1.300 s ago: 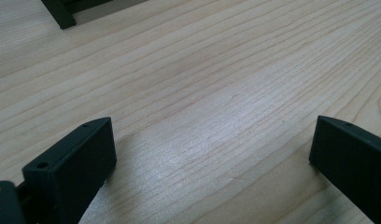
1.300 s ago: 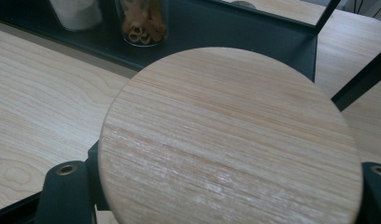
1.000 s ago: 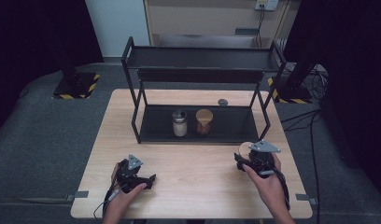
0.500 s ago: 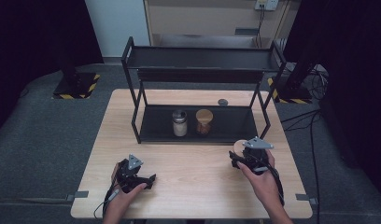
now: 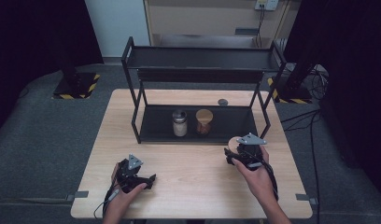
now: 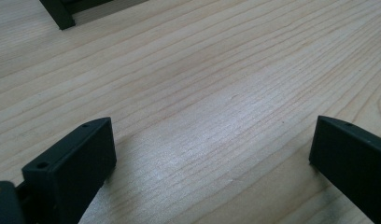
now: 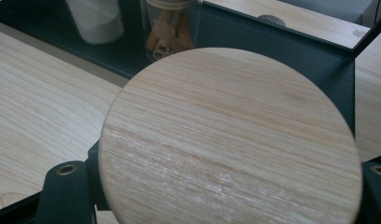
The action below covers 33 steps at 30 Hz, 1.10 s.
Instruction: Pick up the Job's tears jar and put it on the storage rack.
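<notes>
The right tool [image 5: 236, 148] grips a round, flat wooden lid [image 7: 228, 140] above the near-right desk [image 5: 188, 186]. The black metal rack [image 5: 202, 126] lies just beyond, to its far left. The left tool [image 5: 149, 179] rests released, farther off.

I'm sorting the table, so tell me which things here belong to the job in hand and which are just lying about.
In the job:
- wooden-lidded jar, held in the right gripper
- rack

Lying about:
- white jar
- brown jar
- small disc
- left gripper, open over the table
</notes>
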### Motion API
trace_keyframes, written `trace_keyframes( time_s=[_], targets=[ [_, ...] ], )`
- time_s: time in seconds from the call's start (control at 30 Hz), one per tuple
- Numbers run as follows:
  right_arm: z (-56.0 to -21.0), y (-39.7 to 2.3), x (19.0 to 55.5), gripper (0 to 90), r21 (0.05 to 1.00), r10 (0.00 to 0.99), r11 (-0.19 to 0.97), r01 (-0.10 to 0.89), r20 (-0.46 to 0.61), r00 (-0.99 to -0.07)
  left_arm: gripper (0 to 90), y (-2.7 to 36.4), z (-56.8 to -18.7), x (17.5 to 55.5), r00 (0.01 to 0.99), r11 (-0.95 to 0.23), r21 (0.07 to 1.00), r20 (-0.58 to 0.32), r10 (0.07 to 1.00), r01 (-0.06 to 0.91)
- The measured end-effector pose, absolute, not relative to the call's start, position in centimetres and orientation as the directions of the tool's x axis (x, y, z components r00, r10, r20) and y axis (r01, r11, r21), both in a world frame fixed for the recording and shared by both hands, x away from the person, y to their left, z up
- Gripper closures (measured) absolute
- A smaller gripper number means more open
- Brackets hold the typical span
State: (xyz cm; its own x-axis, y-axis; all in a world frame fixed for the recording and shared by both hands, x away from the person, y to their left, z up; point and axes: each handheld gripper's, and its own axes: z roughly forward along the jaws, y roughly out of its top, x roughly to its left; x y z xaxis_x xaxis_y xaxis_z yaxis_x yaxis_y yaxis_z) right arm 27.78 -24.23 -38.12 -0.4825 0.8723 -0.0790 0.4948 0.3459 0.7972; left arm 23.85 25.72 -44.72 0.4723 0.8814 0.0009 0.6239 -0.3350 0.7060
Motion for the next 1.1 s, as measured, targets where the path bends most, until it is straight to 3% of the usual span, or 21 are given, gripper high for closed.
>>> trace_keyframes(
  time_s=[1.1],
  targets=[
    [-37.6, -22.8, 30.3, 25.8, 0.799, 0.878, 0.341, 0.495, -0.082, -0.472, 0.0, 25.7, -44.7, 23.9, 0.472, -0.335, 0.706, 0.001, 0.881, 0.624]
  ],
)
